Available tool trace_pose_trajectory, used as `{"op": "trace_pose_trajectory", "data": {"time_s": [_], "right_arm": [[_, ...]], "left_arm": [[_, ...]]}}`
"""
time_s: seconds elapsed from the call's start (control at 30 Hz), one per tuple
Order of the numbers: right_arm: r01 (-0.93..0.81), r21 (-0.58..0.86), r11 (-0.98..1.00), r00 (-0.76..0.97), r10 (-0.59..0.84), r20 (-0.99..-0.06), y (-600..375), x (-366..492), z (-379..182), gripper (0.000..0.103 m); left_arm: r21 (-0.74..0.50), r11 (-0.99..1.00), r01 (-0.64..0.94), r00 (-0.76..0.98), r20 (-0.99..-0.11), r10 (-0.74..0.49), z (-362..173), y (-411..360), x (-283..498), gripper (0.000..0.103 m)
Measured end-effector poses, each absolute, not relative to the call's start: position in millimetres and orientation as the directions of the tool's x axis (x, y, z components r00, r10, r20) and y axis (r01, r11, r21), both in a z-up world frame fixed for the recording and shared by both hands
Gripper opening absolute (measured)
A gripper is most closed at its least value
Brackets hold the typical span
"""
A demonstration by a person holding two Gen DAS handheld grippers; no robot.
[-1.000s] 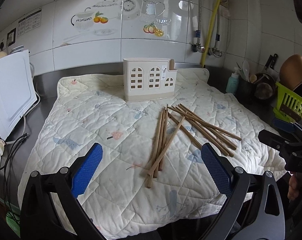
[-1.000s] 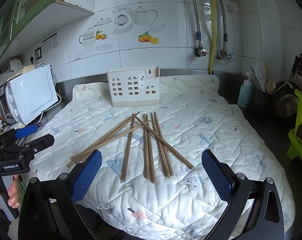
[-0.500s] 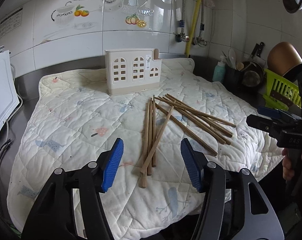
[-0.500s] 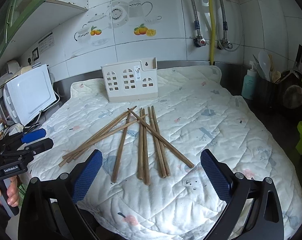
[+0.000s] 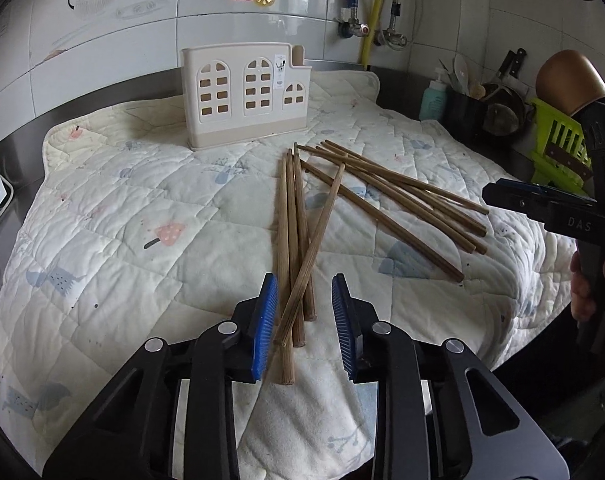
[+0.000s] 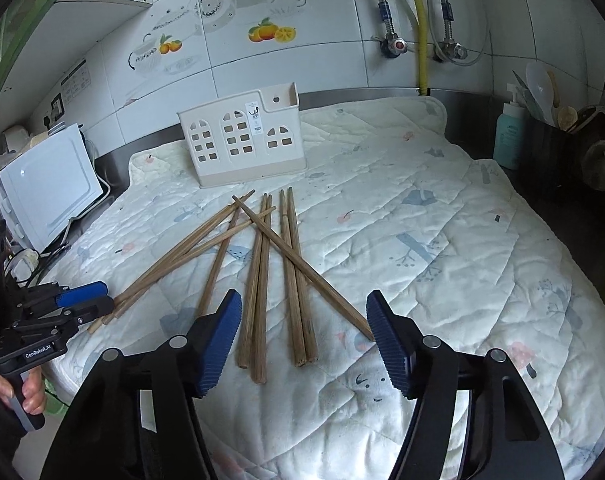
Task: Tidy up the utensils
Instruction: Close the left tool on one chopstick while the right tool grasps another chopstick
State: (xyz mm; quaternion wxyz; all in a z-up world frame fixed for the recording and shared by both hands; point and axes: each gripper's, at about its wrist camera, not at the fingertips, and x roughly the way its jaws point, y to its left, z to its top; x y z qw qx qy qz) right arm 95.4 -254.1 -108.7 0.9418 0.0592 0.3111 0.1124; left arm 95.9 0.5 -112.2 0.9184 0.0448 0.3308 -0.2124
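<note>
Both grippers have just been closing around chopsticks (image 5: 298,240), left gripper (image 5: 304,320) narrow, right gripper (image 6: 302,336) half-wide, neither pinching yet; next, squeeze and carry them to the holder (image 5: 242,96).

Wooden chopsticks (image 5: 292,240); quilted cloth mat (image 5: 142,240); glossy tiles (image 5: 242,40).

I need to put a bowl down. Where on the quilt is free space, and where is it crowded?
Free: the quilt right of the chopsticks, and the stretch left of them, below the holder. Crowded: the middle, where chopsticks cross.
</note>
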Motion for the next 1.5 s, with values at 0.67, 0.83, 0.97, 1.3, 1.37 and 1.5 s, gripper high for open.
{"op": "trace_pose_trajectory", "data": {"time_s": [0.67, 0.83, 0.97, 1.3, 1.37, 1.5], "right_arm": [[-0.202, 0.245, 0.948, 0.725, 0.313, -0.613, -271.3, 123.0, -128.5, 0.044], [-0.201, 0.237, 0.951, 0.721, 0.307, -0.621, -270.8, 125.5, -131.5, 0.041], [-0.197, 0.232, 0.953, 0.722, 0.301, -0.623, -270.8, 127.4, -132.5, 0.037], [-0.218, 0.184, 0.959, 0.726, 0.285, -0.625, -267.0, 129.7, -136.8, 0.037], [-0.227, 0.156, 0.961, 0.732, 0.274, -0.624, -264.6, 130.1, -136.9, 0.037], [-0.24, 0.152, 0.959, 0.733, 0.281, -0.619, -264.9, 131.4, -137.2, 0.025]], "left_arm": [[-0.001, 0.847, 0.531, 0.649, -0.642, -0.408, -119.4, 1.4, 108.9, 0.012], [0.018, 0.84, 0.543, 0.654, -0.636, -0.409, -119.4, -0.3, 106.5, 0.012], [0.023, 0.833, 0.553, 0.655, -0.63, -0.417, -118.6, -0.3, 103.8, 0.012], [0.038, 0.835, 0.549, 0.656, -0.638, -0.402, -119.3, -3.2, 107.1, 0.011], [0.032, 0.836, 0.548, 0.654, -0.639, -0.405, -119.5, -4.5, 107.4, 0.011], [0.017, 0.829, 0.56, 0.644, -0.639, -0.421, -119.5, -6.7, 105.6, 0.011]]}}
